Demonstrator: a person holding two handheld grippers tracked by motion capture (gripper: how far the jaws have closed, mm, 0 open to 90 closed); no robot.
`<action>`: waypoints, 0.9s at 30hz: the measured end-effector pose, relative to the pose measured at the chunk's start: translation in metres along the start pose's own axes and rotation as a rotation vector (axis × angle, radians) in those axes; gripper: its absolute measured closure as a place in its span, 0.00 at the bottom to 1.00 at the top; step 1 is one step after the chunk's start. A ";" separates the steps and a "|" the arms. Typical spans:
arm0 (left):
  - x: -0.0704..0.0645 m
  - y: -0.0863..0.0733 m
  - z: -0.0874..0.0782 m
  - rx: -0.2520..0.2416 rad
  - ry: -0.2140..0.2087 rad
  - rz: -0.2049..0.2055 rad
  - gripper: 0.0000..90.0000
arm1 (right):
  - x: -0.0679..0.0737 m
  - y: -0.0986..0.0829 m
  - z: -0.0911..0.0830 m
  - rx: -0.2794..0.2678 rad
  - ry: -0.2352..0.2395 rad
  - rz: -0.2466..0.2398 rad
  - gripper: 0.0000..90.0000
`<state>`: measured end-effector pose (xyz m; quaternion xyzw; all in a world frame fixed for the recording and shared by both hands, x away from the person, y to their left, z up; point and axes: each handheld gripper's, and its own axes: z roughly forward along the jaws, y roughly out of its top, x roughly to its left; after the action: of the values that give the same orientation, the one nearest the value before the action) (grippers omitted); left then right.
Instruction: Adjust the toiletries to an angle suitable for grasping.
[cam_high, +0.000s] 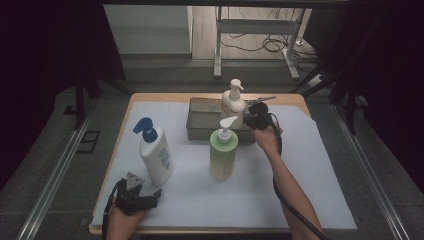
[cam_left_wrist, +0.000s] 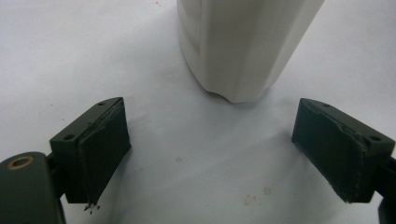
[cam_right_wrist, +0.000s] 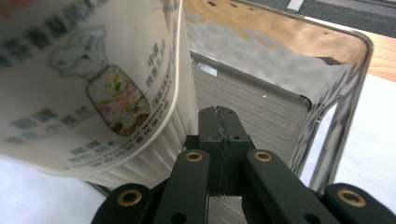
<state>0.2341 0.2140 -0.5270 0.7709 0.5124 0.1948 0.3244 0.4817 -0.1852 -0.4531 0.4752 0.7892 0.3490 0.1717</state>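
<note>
**Mia:** High view first. What is on the bench (cam_high: 320, 200)?

**Sam:** Three pump bottles and a metal tray (cam_high: 200, 120). The bench has a white sheet on top. A white bottle with a blue pump (cam_high: 156, 157) stands near the left side. A green bottle (cam_high: 223, 154) stands in the middle, just in front of the tray. A cream bottle (cam_high: 233, 104) stands upright at the right end of the tray.

**Mia:** Where is the right claw (cam_high: 256, 116)?

**Sam:** It is up at the tray, right beside the cream bottle. The person's arm reaches across the bench to get there.

**Mia:** Is that claw holding the cream bottle?

**Sam:** No. In the right gripper view the two black jaws are pressed flat together with nothing between them. The cream bottle (cam_right_wrist: 93, 84) is big and close on the left, with a picture and small writing on it. It looks like it is touching the side of the jaws, but I cannot tell for sure. The shiny tray wall (cam_right_wrist: 336, 93) is behind and to the right.

**Mia:** And the left claw (cam_high: 156, 196)?

**Sam:** It is low at the front left of the bench, near the white bottle. In the left gripper view its jaws are wide apart and hold nothing. The bottom of the white bottle (cam_left_wrist: 243, 51) stands just ahead of them, not touching.
</note>
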 end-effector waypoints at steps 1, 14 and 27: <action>0.000 0.000 0.000 0.000 0.000 0.000 0.12 | 0.001 0.000 0.001 0.000 0.002 -0.002 1.00; 0.000 0.000 0.000 0.000 -0.001 -0.001 0.12 | 0.013 0.004 0.010 0.001 0.029 -0.007 1.00; 0.000 0.000 0.000 0.001 0.000 0.000 0.12 | 0.032 0.009 0.021 0.007 0.061 -0.042 0.99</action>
<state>0.2342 0.2140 -0.5269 0.7710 0.5125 0.1947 0.3240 0.4843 -0.1467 -0.4591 0.4482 0.8052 0.3568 0.1533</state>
